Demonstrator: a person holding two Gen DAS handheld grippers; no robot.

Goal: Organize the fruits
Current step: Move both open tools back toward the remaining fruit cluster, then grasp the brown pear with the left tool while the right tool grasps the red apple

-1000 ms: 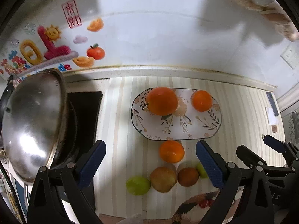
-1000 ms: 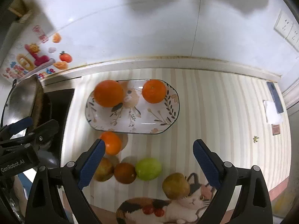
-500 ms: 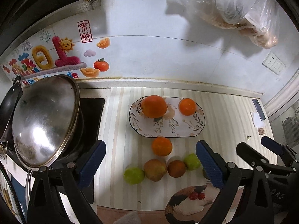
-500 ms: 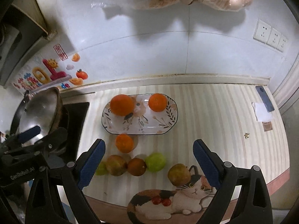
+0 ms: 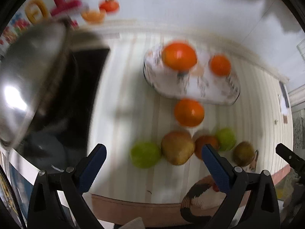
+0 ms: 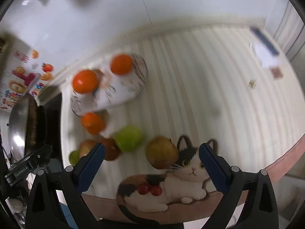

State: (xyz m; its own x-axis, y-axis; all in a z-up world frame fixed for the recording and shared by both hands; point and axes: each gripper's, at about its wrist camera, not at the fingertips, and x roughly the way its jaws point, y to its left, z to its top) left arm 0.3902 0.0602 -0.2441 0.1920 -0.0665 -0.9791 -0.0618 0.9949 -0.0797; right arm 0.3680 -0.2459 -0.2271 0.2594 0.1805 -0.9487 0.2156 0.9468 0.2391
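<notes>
Both grippers – left [image 5: 152,164], right [image 6: 152,162] – agape, empty; pear [image 6: 162,154] lies just ahead of right – nearer

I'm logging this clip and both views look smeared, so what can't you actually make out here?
- Plate pattern: motion blur in both views.
- Reddish fruit, left wrist view: partly behind the left gripper finger; type unclear.
- Far green fruit, right wrist view: mostly behind the right gripper finger and another fruit.
- Wall stickers: cut off and blurred.
</notes>
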